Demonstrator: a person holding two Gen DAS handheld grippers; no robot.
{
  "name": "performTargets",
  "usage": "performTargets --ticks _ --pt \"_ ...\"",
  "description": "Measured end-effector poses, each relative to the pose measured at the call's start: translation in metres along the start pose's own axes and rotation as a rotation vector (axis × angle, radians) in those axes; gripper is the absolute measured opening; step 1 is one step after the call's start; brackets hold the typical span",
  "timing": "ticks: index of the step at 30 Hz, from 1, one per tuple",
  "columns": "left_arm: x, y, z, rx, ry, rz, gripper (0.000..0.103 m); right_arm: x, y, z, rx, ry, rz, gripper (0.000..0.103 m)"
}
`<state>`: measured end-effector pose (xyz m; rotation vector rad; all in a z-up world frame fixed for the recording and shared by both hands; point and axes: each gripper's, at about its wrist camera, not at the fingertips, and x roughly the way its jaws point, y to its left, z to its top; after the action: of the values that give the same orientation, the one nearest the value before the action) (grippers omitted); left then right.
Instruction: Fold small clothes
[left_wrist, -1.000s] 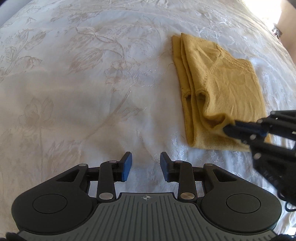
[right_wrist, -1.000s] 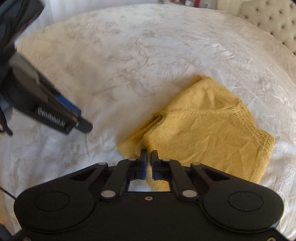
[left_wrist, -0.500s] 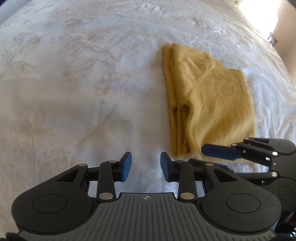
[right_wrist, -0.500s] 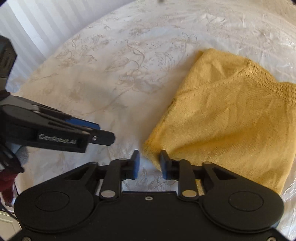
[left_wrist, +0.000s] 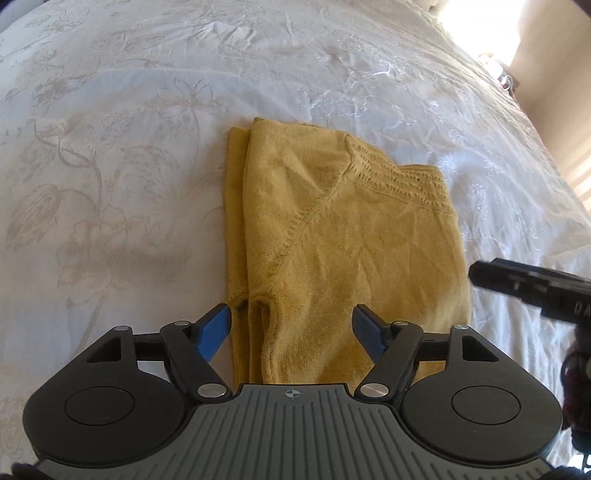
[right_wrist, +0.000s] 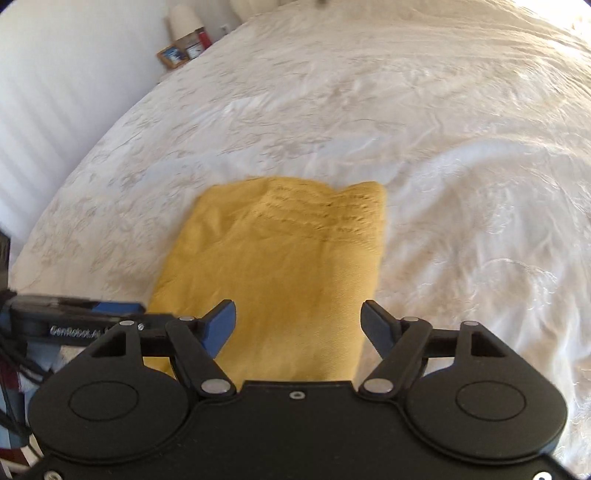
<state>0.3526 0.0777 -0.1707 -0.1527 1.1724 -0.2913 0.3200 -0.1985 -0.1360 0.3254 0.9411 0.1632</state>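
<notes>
Left wrist view: left gripper (left_wrist: 291, 325) jaws spread wide, just been opening, pads clear of fabric, nothing pinched. The yellow knit garment (left_wrist: 347, 240) lies folded on the white bedspread (left_wrist: 110, 184), running from between the fingers up toward 12 o'clock. Right gripper (right_wrist: 299, 321) likewise: jaws apart, just been opening, holding nothing, cloth's near edge under the gap.

Risks, my read:
- Both tools sit over the same near edge; its finger at 3 o'clock in the left view is close, so they could clash.
- Stacked layers at the 9 o'clock side; a shallow pinch could take only the top ply and spoil the fold.
- Soft bedspread could get caught with the knit.

View differences: the left wrist shows the doubled edge and raglan seam sharply; the right wrist is blurred but adds the nightstand clutter (right_wrist: 184, 48) at 11 o'clock.
</notes>
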Motion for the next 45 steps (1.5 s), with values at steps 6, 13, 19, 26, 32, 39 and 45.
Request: performTargets --ticks 6,13,19,26,32,39,45 --pt "0.004 0.018 -0.017 -0.059 0.05 0.021 0.071 0.033 -0.041 0.018 0.153 0.042 0.077 0.08" --pt "0.018 0.028 -0.021 -0.139 0.073 -0.115 0.082 0.073 -0.062 0.021 0.253 0.115 0.188 0.083" --pt "0.032 0.017 -0.009 -0.11 0.075 -0.221 0.08 0.084 -0.064 0.028 0.311 0.118 0.287 0.088" --pt "0.024 0.025 -0.01 -0.207 0.067 -0.312 0.017 0.068 -0.046 0.039 0.196 0.139 0.223 0.037" --pt "-0.001 0.012 -0.015 -0.273 0.062 -0.412 0.017 0.029 -0.037 0.037 0.171 0.102 0.192 0.035" --pt "-0.017 -0.041 -0.061 -0.218 0.122 -0.477 0.016 -0.032 -0.057 -0.001 0.179 0.119 0.148 0.035" --pt "-0.016 -0.088 -0.119 -0.249 0.192 -0.504 0.016 -0.088 -0.092 -0.044 0.193 0.152 0.13 0.035"
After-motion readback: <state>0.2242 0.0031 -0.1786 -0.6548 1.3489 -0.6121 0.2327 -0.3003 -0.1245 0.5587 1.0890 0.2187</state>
